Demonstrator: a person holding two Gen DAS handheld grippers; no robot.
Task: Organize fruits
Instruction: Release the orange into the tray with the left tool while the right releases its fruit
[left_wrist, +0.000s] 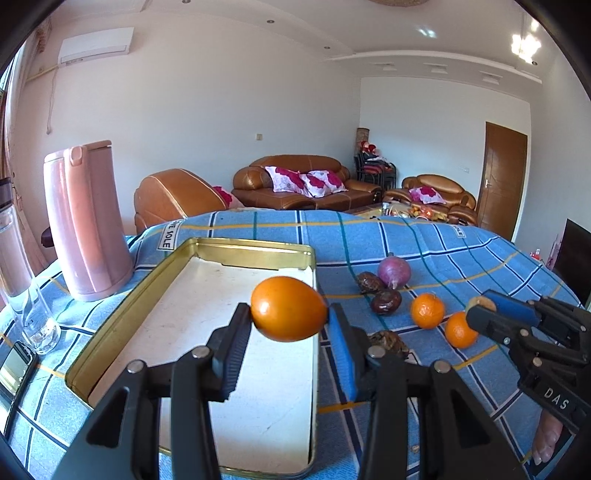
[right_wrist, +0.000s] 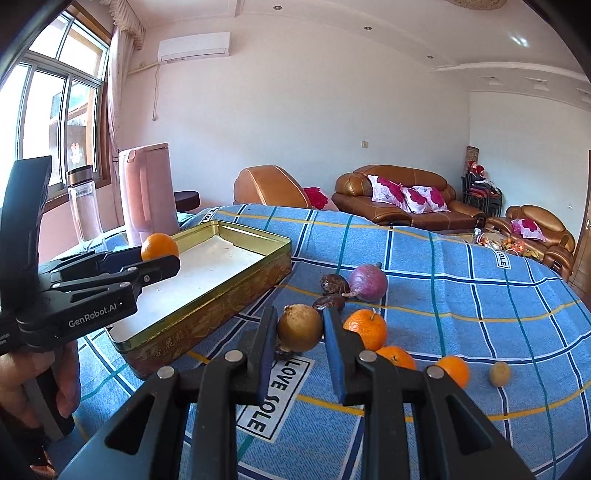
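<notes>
Left gripper (left_wrist: 290, 317) jaws clamped on smooth oval orange fruit (left_wrist: 289, 308) — long axis crosswise, hanging over right edge of open gold metal tin (left_wrist: 255, 254). Right gripper (right_wrist: 300, 328) jaws pinching round brownish-yellow fruit (right_wrist: 300, 327) — tin lies left; left hand nearer.

Left gripper (left_wrist: 289, 317) clamped on an orange (left_wrist: 289, 308), held over the gold tin tray (left_wrist: 125, 317). Right gripper (left_wrist: 480, 314) at right edge, near two small oranges (left_wrist: 427, 311) on the blue plaid cloth (left_wrist: 461, 251).
</notes>
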